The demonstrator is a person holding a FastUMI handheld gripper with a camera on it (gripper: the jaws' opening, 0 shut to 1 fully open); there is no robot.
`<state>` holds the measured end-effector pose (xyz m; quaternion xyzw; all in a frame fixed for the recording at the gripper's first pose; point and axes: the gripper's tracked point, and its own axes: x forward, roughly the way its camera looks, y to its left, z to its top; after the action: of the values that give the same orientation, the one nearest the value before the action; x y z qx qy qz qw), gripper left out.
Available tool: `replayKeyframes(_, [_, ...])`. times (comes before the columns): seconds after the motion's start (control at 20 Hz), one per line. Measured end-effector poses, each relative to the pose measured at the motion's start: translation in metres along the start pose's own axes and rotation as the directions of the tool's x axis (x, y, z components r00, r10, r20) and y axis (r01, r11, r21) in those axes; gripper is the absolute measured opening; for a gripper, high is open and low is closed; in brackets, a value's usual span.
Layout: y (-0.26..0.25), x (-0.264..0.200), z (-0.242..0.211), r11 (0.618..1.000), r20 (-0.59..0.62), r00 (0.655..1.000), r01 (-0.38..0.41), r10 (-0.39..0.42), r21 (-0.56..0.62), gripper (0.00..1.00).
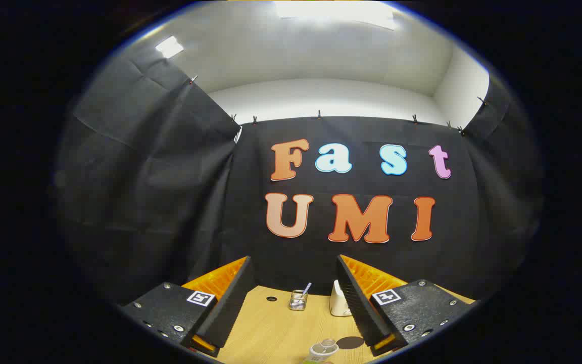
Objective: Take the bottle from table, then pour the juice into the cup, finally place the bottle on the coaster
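My gripper (293, 268) is open, its two black fingers (230, 298) with orange backs spread wide above the wooden table (271, 328), nothing between them. Low between the fingers, close to me, the white-capped top of the bottle (323, 350) shows, mostly cut off. Just beside it on the right lies a dark round coaster (350, 342). Farther back between the fingers stands a small clear cup (298, 300) with a straw or spoon in it.
A white object (340, 302) sits on the table beside the right finger, partly hidden by it. A small dark hole (271, 299) marks the tabletop near the left finger. Black cloth walls close the booth behind and at both sides.
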<state>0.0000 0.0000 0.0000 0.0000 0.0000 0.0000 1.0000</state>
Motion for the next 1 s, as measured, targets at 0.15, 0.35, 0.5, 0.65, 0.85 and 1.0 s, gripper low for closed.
replayKeyframes(0.15, [-0.009, 0.005, -0.016, 0.997, -0.029, 0.997, 0.064, -0.065, -0.051, 0.97])
replayKeyframes(0.35, [-0.007, 0.01, -0.02, 0.994, -0.033, 0.996, 0.076, -0.078, -0.077, 0.97])
replayKeyframes(0.5, [-0.007, 0.014, -0.02, 0.993, -0.026, 0.997, 0.071, -0.074, -0.097, 0.96])
replayKeyframes(0.65, [-0.007, 0.015, -0.02, 0.995, -0.033, 0.997, 0.06, -0.063, -0.084, 0.95])
replayKeyframes(0.85, [-0.019, 0.013, -0.02, 0.993, -0.034, 0.997, 0.069, -0.073, -0.099, 0.95])
replayKeyframes(1.0, [-0.034, 0.007, -0.03, 0.987, -0.031, 0.992, 0.115, -0.119, -0.11, 0.95])
